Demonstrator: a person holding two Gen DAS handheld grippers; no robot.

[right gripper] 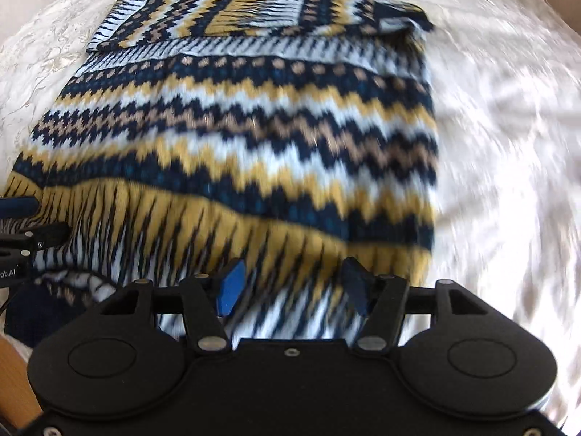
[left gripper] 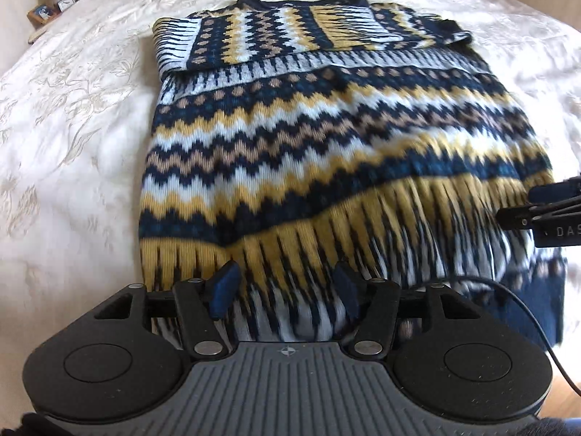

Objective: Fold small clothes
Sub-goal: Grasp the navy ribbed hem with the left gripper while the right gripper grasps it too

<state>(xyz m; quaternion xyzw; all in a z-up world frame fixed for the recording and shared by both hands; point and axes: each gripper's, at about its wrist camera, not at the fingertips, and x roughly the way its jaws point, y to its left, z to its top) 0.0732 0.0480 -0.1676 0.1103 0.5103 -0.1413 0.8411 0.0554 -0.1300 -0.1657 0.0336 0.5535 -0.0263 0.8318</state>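
A knitted sweater (left gripper: 326, 138) (right gripper: 247, 127) with navy, yellow, pale blue and tan zigzag bands lies flat on a white bedspread (left gripper: 72, 127). Its neck is at the far end and both sleeves are folded across the chest. My left gripper (left gripper: 287, 290) hangs open over the near left part of the hem, its blue pads apart with knit showing between them. My right gripper (right gripper: 294, 287) stands open over the near right part of the hem. Each gripper shows at the edge of the other's view: the right gripper (left gripper: 544, 210) and the left gripper (right gripper: 21, 225). The navy hem ribbing (left gripper: 526, 309) is bunched between them.
A bedside table with a lamp and a small framed picture (left gripper: 43, 11) stands beyond the bed's far left corner. A black cable (left gripper: 526, 312) trails over the hem. The bedspread (right gripper: 508, 145) extends wide to the right of the sweater. A wooden surface (right gripper: 14, 374) shows at the near left.
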